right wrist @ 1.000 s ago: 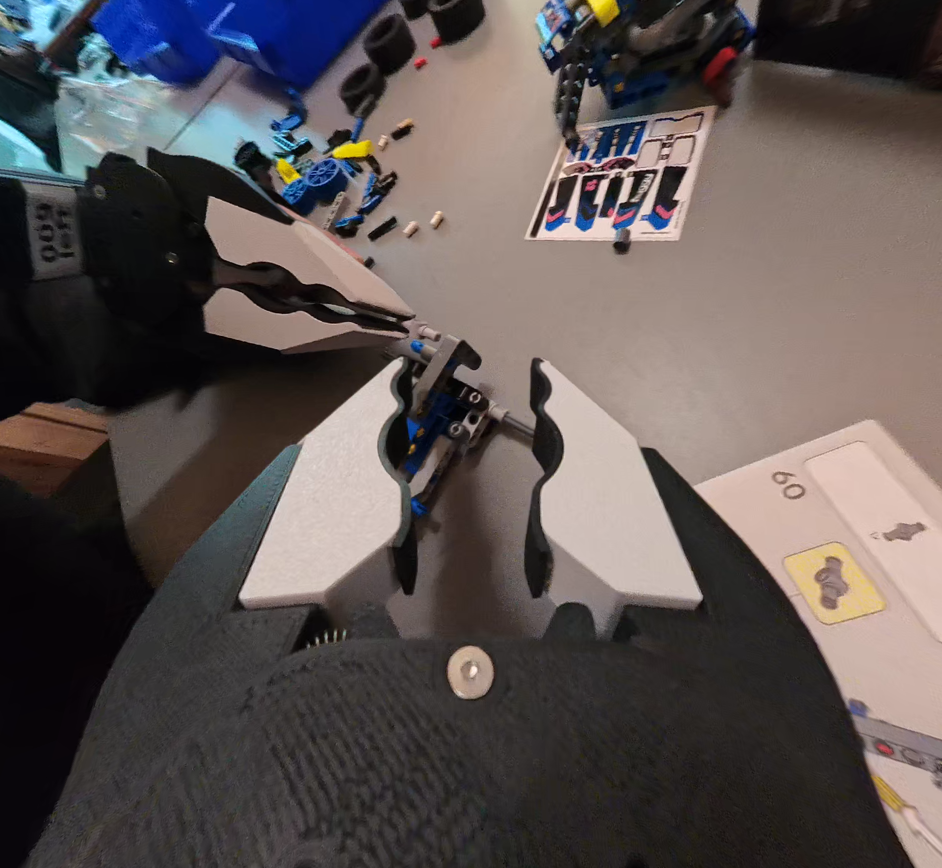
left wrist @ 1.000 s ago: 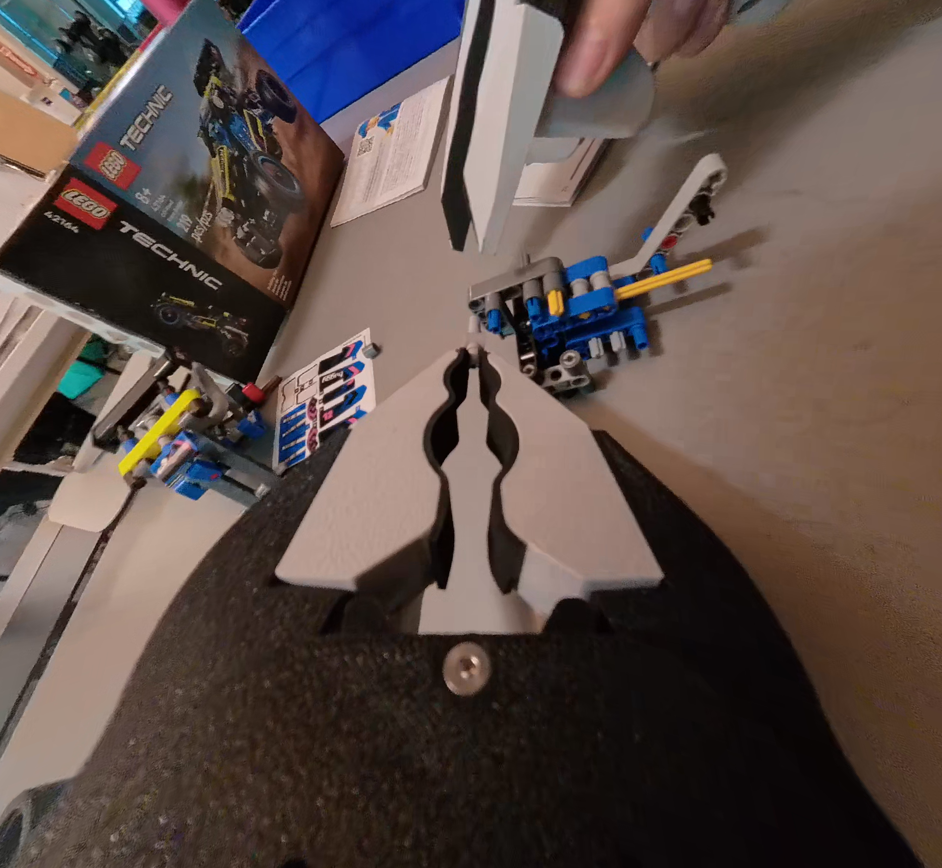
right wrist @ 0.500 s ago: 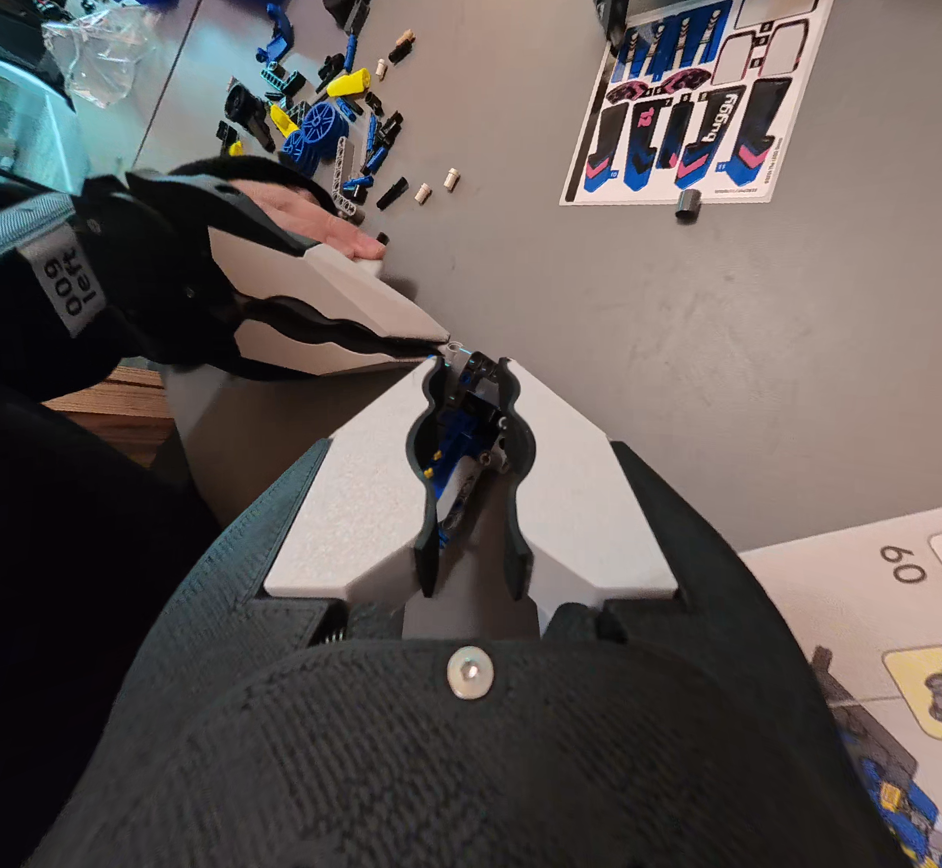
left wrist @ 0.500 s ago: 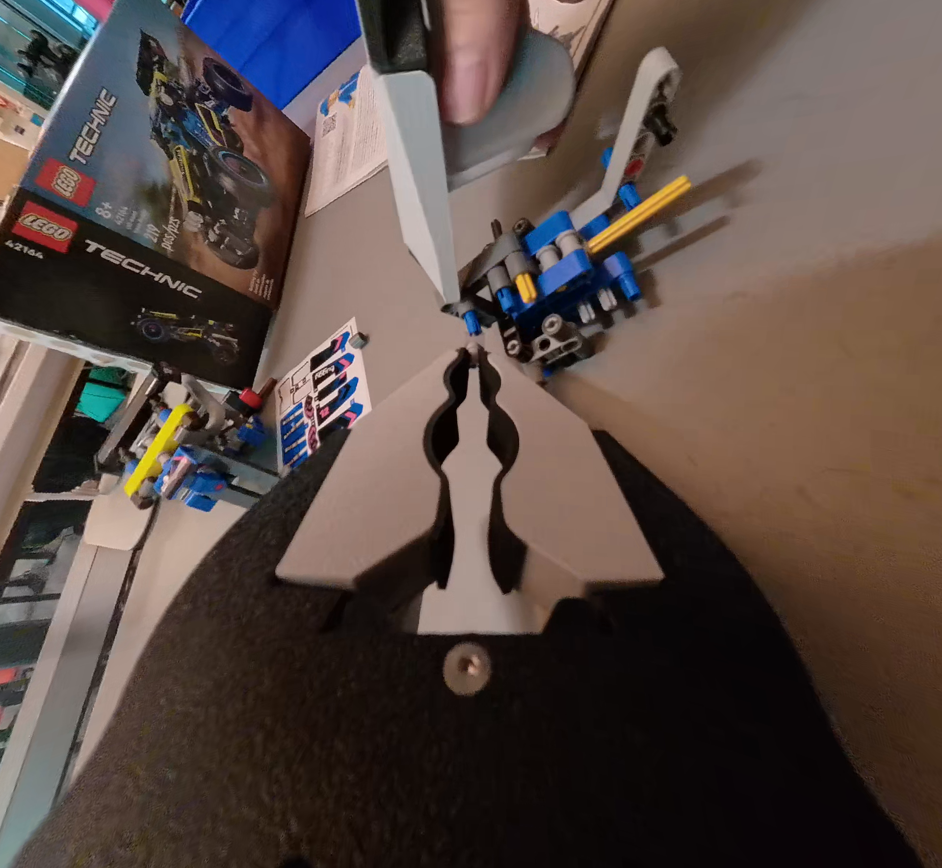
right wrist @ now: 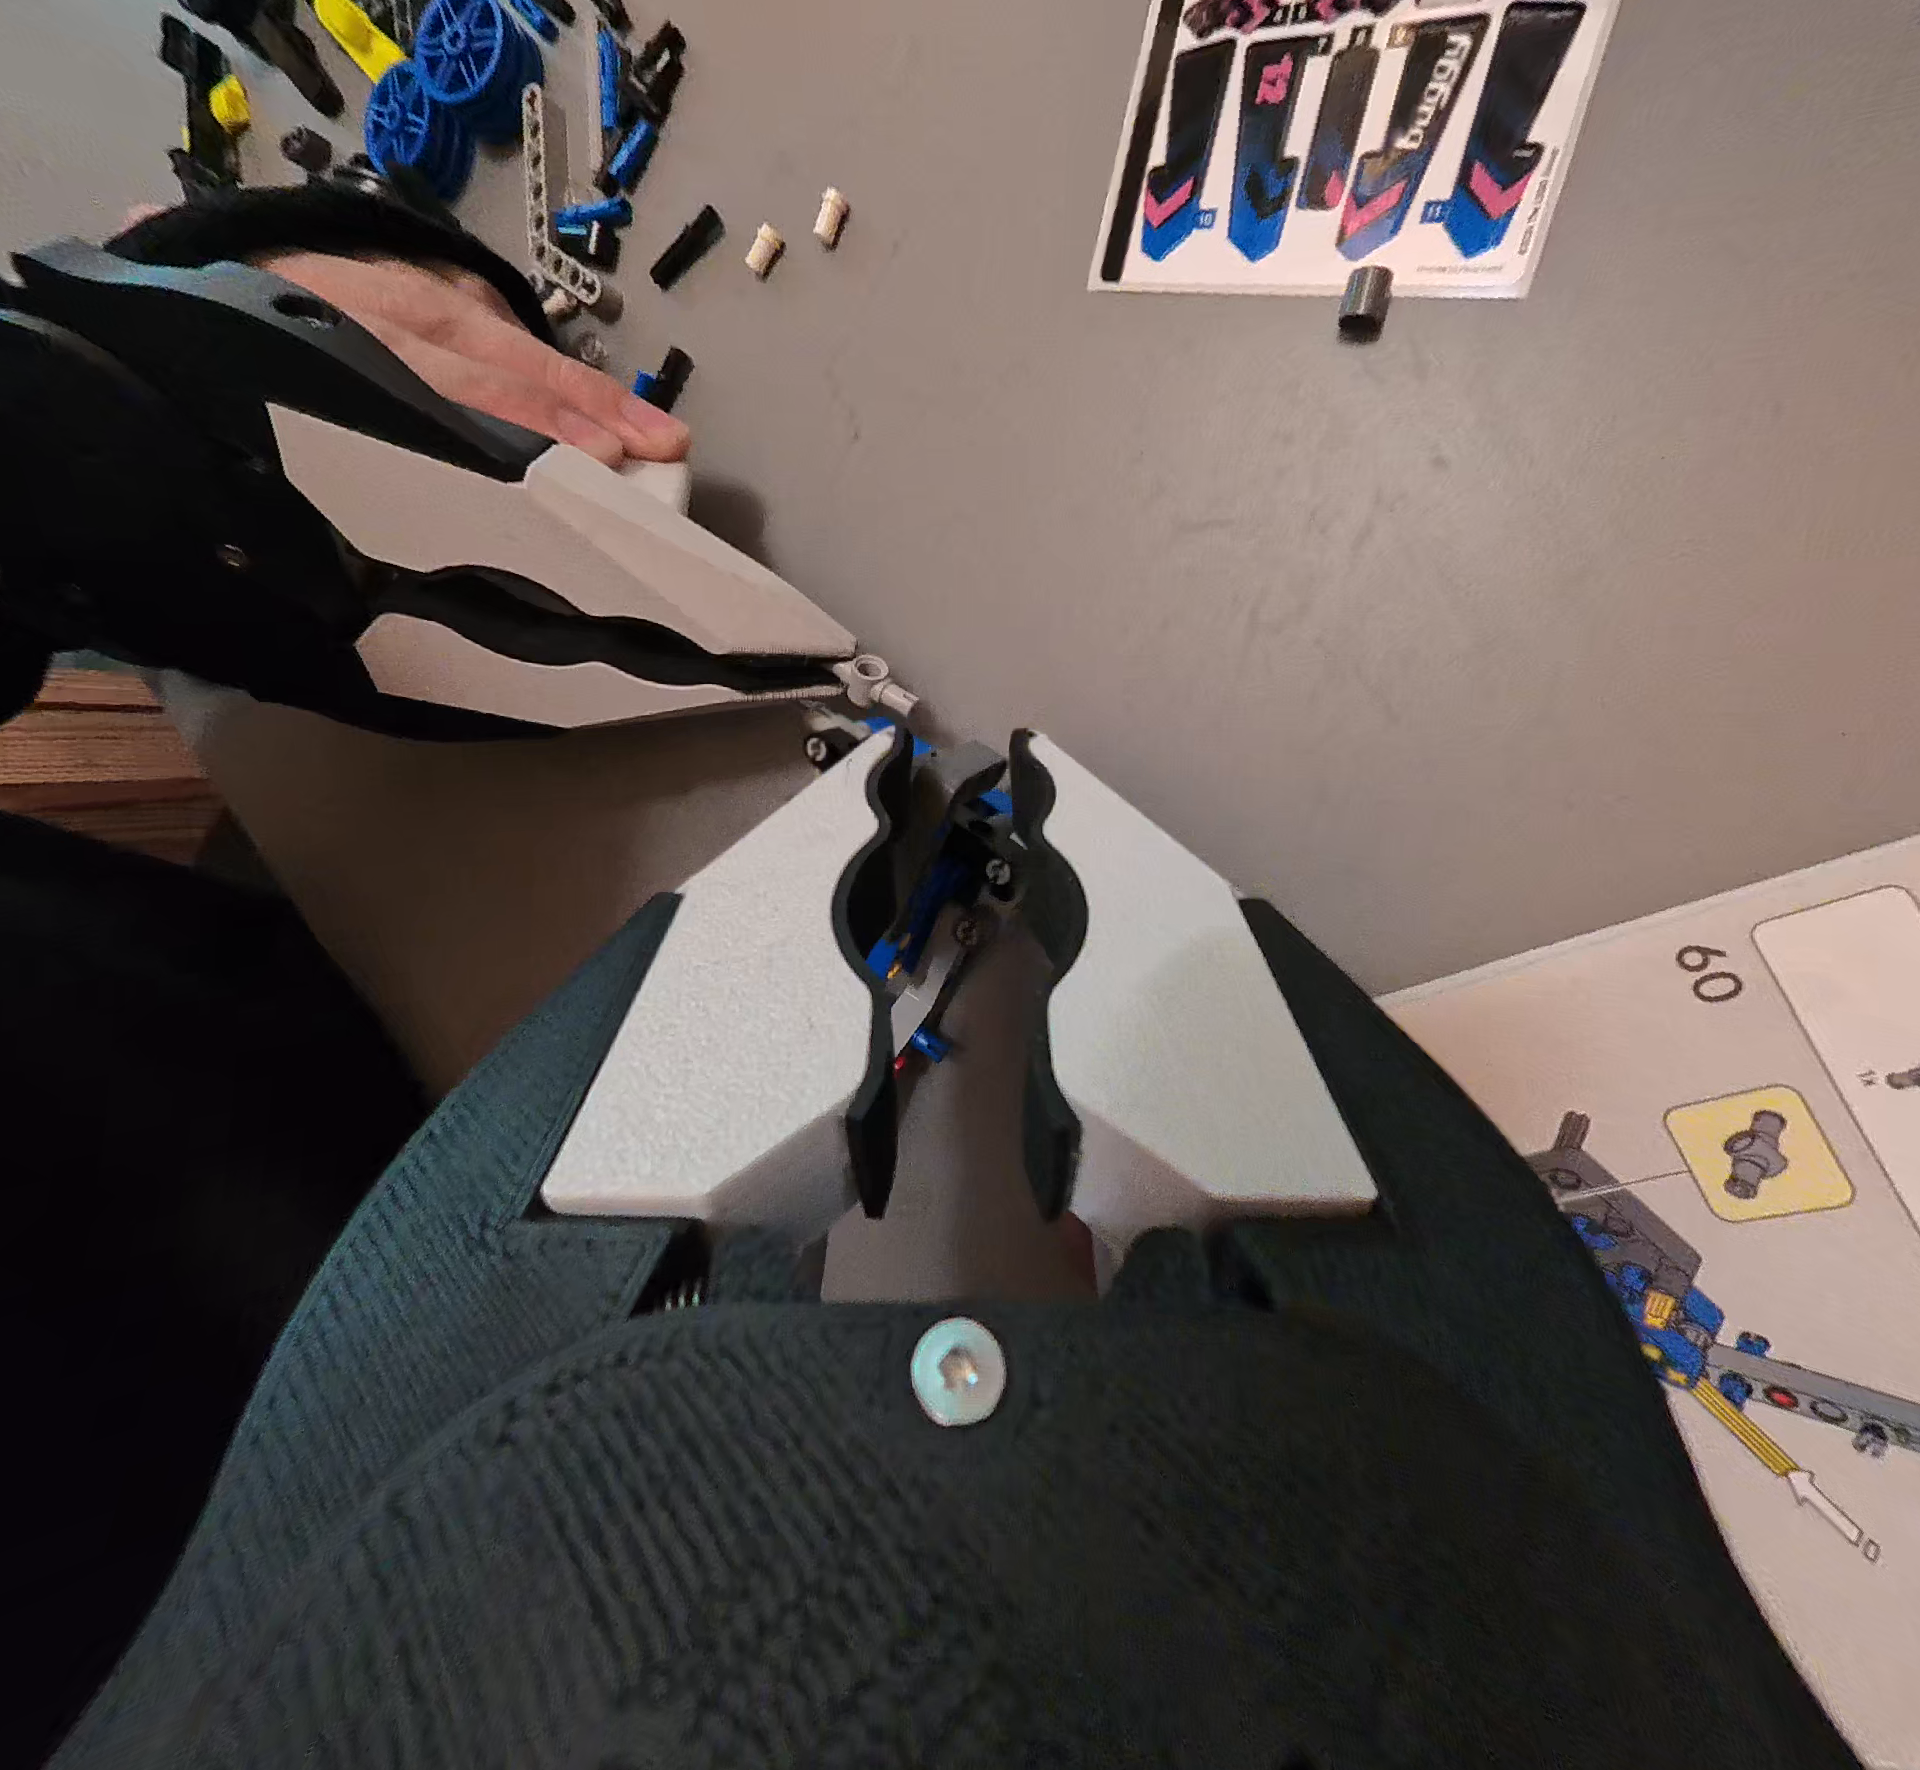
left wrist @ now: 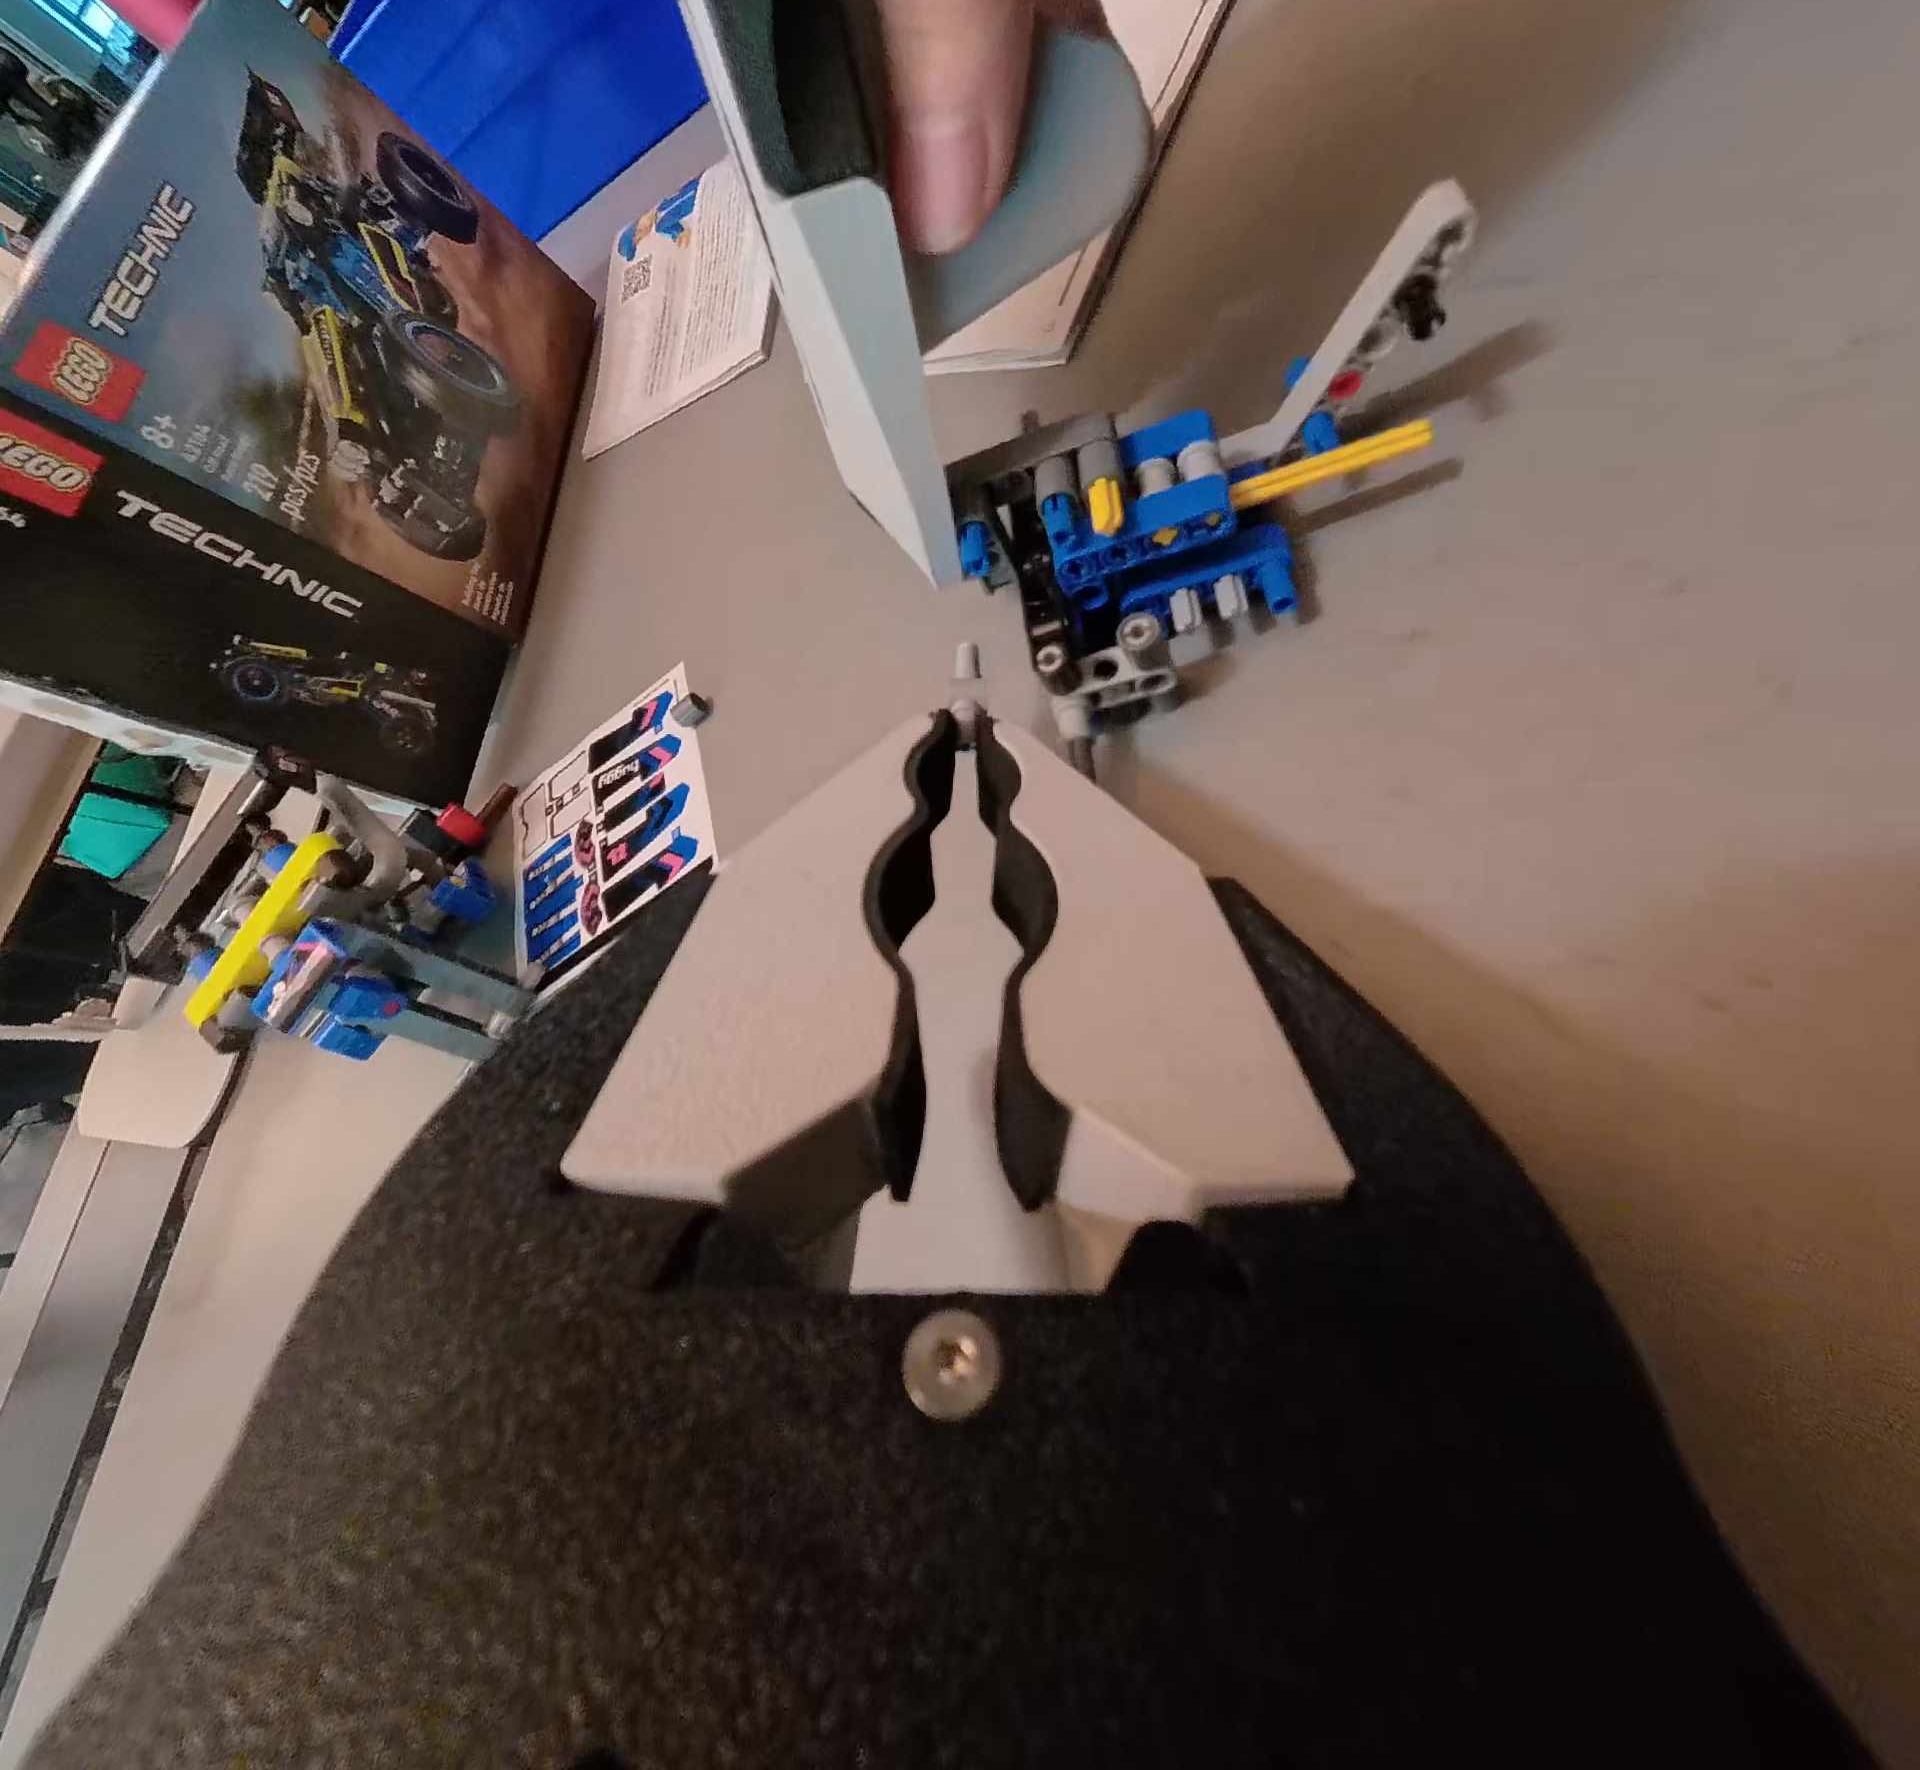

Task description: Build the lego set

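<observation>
The left gripper (left wrist: 966, 728) pinches a small grey pin (left wrist: 967, 671) at its fingertips, just beside the blue assembly (left wrist: 1143, 525) lying on the table (left wrist: 1558, 889) near the booklet (right wrist: 1714, 1097). The right gripper (right wrist: 961, 764) is closed on that assembly's grey end. A sticker sheet (right wrist: 1351, 68) lies nearby, with loose parts (right wrist: 468, 58) toward the table's far edge.

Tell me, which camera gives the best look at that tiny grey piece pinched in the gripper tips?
The right wrist view: it shows the small grey connector from the side, its ring end nipped in the left gripper and its pin sticking out. The left wrist view sees the connector only end-on, a small stub poking beyond that gripper's own tips.
</observation>
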A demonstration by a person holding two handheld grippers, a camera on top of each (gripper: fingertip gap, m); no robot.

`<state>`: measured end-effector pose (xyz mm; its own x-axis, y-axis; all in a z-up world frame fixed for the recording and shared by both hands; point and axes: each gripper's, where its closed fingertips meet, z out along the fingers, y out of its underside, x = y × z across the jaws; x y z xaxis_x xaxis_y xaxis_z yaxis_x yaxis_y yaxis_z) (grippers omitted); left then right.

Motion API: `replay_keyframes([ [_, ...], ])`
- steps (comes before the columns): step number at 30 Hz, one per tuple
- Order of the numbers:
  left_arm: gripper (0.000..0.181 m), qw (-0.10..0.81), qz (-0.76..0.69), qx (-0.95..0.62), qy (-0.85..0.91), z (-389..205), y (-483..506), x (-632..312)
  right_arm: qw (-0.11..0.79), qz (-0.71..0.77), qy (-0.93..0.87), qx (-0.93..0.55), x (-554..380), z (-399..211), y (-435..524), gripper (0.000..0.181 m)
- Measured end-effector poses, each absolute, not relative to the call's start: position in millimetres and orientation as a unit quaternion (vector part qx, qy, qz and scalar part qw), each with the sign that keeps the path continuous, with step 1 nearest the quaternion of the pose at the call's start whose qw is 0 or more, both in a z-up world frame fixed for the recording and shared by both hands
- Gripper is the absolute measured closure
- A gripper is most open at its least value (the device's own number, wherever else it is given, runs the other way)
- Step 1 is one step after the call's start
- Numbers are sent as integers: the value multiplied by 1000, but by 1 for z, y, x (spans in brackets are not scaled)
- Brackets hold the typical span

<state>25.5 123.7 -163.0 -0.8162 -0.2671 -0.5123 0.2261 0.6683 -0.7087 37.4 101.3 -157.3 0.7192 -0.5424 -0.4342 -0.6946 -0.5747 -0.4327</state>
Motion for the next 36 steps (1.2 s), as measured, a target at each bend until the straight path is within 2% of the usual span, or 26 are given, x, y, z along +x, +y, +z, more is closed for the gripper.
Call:
replay_keyframes([
  [5, 180, 310, -416, -13, 855, -157, 123, 23, 271, 145, 365, -879, 28, -162, 98, 169],
  [8, 180, 310, -419, -14, 853, -156, 122, 22, 248, 132, 369, -886, 22, -158, 88, 152],
  [11, 180, 312, -416, -12, 854, -157, 122, 22, 271, 98, 376, -880, 28, -142, 86, 164],
  [15, 180, 316, -411, -8, 855, -157, 122, 21, 254, 118, 388, -878, 21, -148, 85, 172],
  [24, 180, 311, -411, -8, 857, -158, 122, 21, 233, 146, 399, -875, 13, -161, 92, 167],
  [30, 180, 313, -424, 10, 850, -153, 115, 11, 212, 133, 372, -894, 3, -169, 84, 175],
  [36, 180, 313, -446, 14, 838, -143, 108, 1, 258, 69, 353, -897, 9, -160, 71, 175],
])
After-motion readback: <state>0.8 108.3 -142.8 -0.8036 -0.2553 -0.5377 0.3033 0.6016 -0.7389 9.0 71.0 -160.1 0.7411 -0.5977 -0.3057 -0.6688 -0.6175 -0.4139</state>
